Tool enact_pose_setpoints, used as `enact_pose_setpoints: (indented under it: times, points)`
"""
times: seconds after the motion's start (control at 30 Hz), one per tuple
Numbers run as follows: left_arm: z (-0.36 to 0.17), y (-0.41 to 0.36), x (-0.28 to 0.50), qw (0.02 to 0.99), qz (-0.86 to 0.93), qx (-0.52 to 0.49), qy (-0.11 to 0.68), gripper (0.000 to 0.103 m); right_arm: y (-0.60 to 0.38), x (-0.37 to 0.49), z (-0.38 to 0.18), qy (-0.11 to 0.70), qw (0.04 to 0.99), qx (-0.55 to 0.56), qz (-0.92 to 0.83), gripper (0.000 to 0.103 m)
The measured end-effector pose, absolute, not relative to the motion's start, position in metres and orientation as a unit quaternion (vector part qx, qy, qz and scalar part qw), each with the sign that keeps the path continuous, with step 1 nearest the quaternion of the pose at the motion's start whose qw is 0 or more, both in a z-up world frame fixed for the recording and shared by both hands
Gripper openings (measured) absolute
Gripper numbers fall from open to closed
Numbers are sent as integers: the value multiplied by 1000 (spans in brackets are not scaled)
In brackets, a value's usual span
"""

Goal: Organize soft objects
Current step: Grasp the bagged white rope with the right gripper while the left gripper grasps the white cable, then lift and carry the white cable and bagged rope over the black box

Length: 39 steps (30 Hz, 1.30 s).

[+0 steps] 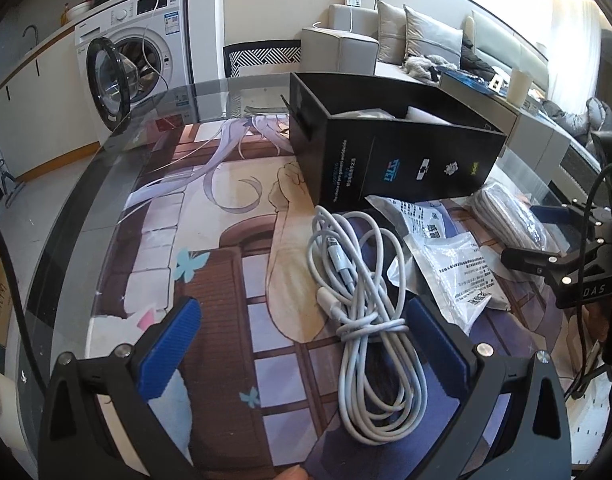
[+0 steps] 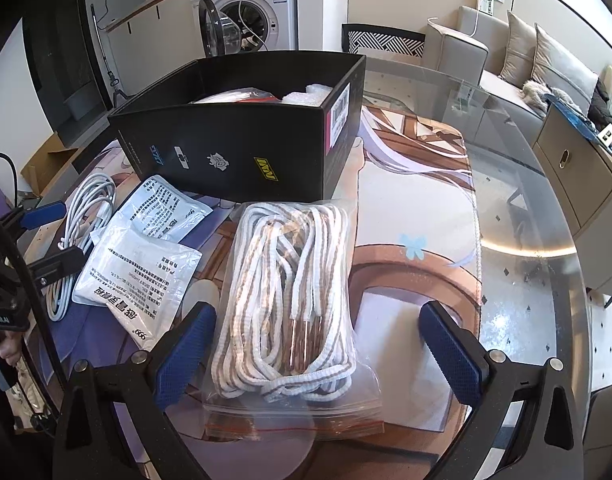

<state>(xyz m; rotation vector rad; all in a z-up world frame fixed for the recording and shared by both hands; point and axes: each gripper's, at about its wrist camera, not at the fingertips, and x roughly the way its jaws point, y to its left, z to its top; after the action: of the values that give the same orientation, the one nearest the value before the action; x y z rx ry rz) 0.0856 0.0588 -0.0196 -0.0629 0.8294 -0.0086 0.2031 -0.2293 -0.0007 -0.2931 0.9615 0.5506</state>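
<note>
On counter, atop printed mat (image 1: 210, 248): black box (image 2: 242, 152) at back, open, already holding some white stuff and bubble wrap, contents otherwise hard to read. Left outside, in front of box: white cable (image 1: 362, 320), two sachets (image 2: 138, 264), bagged laces (image 2: 290, 304).

Left tongs (image 1: 302, 344) spread wide, empty, low over the cable coil, right pad just beside the coil, left pad well apart from it. No contact visible.

Right tongs (image 2: 322, 352) spread wide, empty, straddling the near end of the lace bag, pads either side, apart from the plastic.

Progress: partway, at best. Box partly filled; four loose items to go. Cable and laces look like next picks, one per side; sachets between them after that.

Notes:
- Cable loosely bundled, one wrap near middle; likely to sag or unspool if pinched off the wrap.
- Lace bag slick, zip end nearest; better to pinch through plastic onto the laces.
- Sachets flat and overlapping, hard to get under.
- Box wall tall; needs a clear lift over the rim.
</note>
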Motion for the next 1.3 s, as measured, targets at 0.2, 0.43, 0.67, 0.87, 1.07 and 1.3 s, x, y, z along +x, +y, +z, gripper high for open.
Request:
enact_pose_setpoints:
  times: [0.2,0.43,0.67,0.87,1.07,1.3]
  points:
    - [-23,56,89,910,4,-21,415,103,-229,200,0,444,845,-138,264,96]
    - [-27,51,90,903,0,-9,430,103,-228,196,7,432,847,-135,280,56]
    - [-24,43,87,907,-25,-3,421,90,-229,190,8,430,842,-133,297,48]
    - [-20,40,81,912,-41,0,408,55,-230,190,8,429,842,-134,297,48]
    - [-17,42,78,914,-55,-12,402,32,-232,188,8,427,842,-134,301,48]
    - [-8,45,73,921,-63,-25,384,32,-236,187,12,423,841,-124,314,42]
